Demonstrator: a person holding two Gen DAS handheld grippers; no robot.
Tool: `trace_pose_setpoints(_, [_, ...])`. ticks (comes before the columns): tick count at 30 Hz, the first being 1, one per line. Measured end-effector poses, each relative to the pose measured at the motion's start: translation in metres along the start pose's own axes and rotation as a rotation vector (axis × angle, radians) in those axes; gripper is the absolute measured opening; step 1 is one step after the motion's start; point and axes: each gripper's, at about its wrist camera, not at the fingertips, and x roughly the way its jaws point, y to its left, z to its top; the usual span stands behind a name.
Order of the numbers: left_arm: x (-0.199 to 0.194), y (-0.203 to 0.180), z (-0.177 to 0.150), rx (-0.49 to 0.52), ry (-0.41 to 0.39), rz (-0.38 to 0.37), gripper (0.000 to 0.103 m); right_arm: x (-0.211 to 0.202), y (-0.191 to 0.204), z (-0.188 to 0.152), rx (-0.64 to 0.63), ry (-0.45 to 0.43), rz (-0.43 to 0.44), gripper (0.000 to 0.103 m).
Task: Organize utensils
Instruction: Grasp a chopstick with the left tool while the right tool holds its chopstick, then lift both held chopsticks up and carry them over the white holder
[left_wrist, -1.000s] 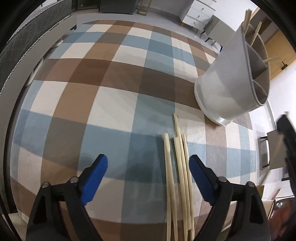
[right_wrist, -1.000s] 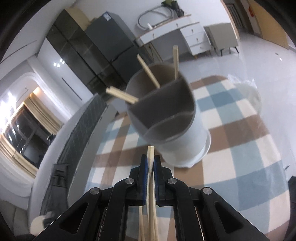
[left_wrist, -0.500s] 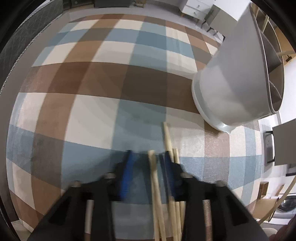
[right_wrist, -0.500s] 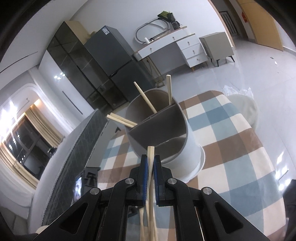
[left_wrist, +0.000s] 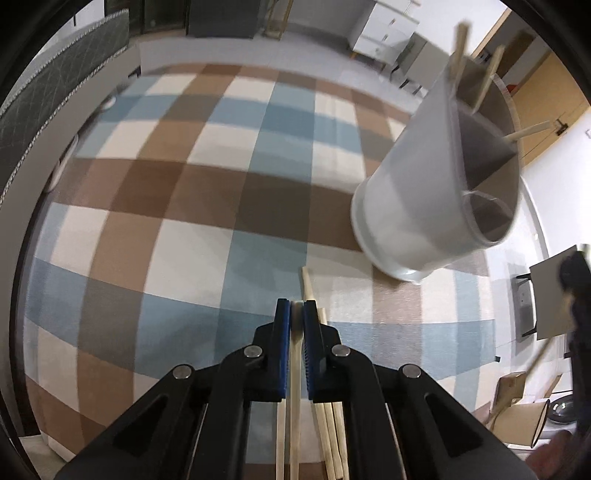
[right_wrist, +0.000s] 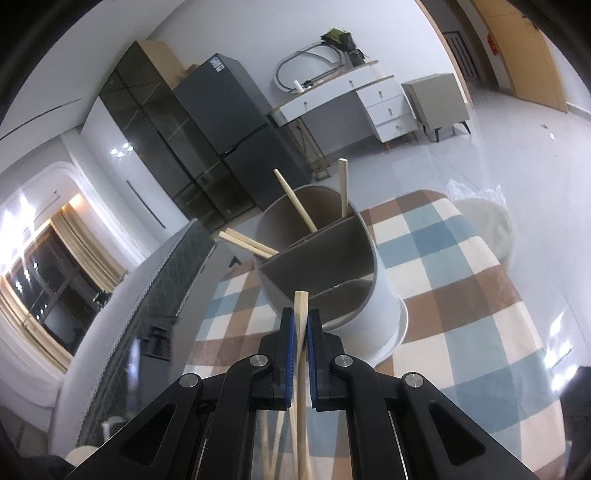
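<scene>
Both grippers, left and right, pinch a chopstick each; next, drop yours into the holder.

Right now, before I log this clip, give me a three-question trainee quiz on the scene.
1. True or false: the left tool is shut on a chopstick.
2. The holder stands on: A) bare floor B) checked cloth C) a chair.
3. What does the right tool grip?

Key: 1 true. 2 B, the checked cloth. 3 Its own chopstick.
</scene>
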Motion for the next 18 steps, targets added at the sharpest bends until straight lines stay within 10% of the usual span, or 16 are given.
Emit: trace_pose_setpoints(18, [-0.079,-0.012,0.001,-0.001,-0.219,-0.147,0.002,-0.047,0.026,-0.033,-0.083,-0.048,-0.021,0.005])
